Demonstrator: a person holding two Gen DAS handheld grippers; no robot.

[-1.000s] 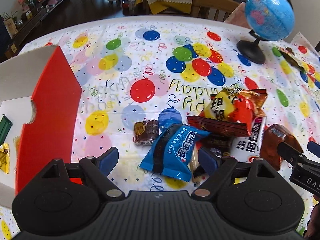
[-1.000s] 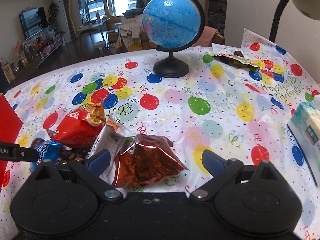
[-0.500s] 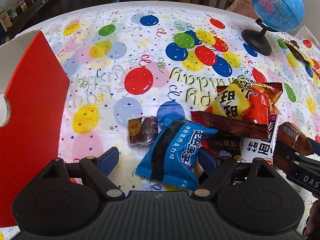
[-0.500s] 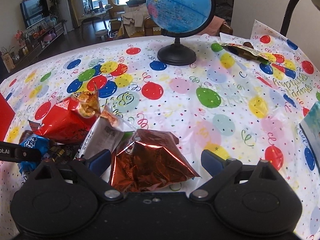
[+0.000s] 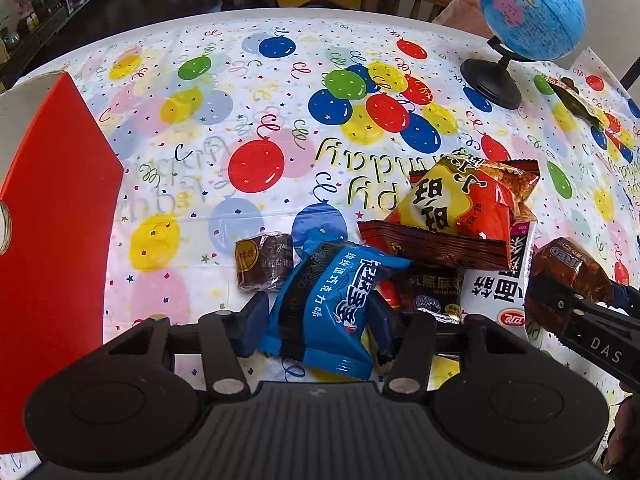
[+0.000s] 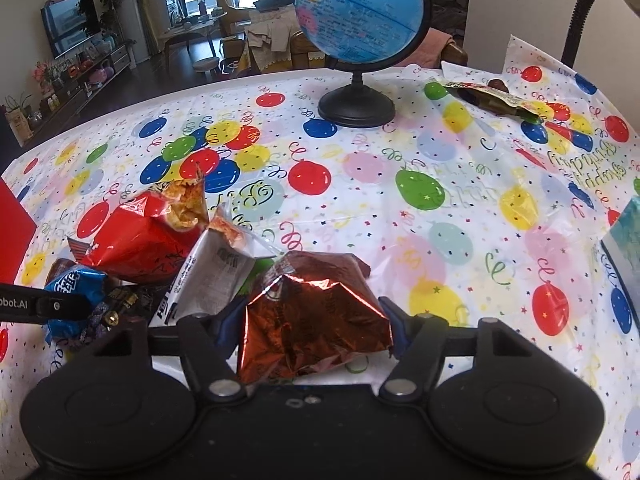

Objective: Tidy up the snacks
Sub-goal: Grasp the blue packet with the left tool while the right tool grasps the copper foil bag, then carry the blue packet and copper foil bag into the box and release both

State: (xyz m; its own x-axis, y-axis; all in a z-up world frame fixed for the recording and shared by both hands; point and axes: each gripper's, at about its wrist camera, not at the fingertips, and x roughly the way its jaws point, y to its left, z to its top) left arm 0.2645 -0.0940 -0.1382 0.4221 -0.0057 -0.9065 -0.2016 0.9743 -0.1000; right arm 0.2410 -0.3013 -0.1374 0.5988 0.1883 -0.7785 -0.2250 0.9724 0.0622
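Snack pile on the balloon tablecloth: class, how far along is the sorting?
Nothing visibly sorted yet. In hand: the left hand-held gripper has closed on the blue snack packet, and the right hand-held gripper on the shiny brown packet. Left: the red-yellow bag, white packet and small brown candy remain beside the red box.

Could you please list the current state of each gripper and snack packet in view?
left gripper: fingers closed on the blue chocolate packet.
right gripper: fingers closed on the red foil packet.
red and yellow chip bag: sealed, resting on the pile.
small brown cake: wrapped, lying apart on the tablecloth.
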